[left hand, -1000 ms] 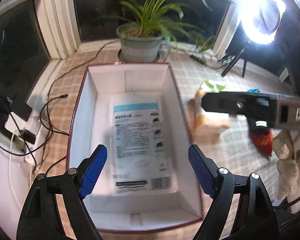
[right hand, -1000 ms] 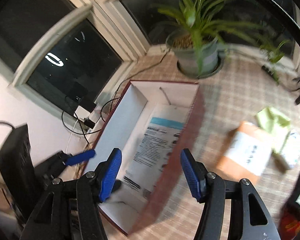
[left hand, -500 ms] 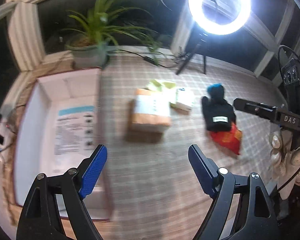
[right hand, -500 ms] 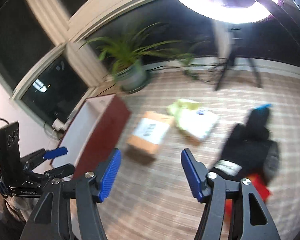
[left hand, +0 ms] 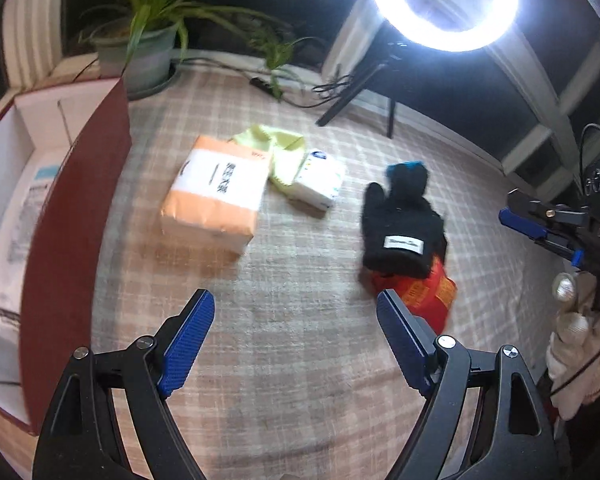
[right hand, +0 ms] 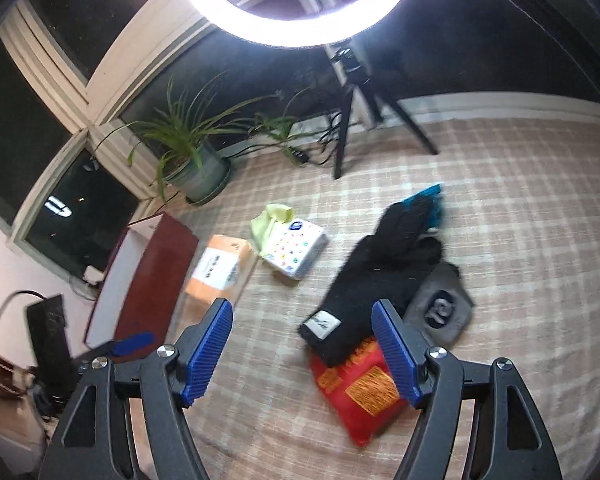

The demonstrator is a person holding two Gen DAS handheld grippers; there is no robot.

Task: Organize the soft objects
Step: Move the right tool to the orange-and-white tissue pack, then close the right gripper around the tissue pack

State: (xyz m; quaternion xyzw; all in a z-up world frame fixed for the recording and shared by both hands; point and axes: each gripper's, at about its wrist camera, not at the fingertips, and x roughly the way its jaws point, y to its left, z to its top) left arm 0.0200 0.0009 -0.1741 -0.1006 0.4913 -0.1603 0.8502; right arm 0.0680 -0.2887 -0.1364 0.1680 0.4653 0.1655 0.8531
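Both grippers had swung away from the red box (left hand: pixel 72 216) toward the scattered items. Left gripper (left hand: pixel 296 320) hung spread and empty behind the orange pack (left hand: pixel 214 196); right gripper (right hand: pixel 302 330) gaped, the black glove (right hand: pixel 376 276) just ahead.

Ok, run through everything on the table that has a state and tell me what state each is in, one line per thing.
Left gripper: open, holding nothing.
Right gripper: open, holding nothing.
Red box: lid off, a flat white printed packet inside.
Black glove: lying flat, overlapping the red packet.
Orange tissue pack: sealed, on the cloth.
White tissue pack: lying on the yellow-green cloth.
Ring light: on.
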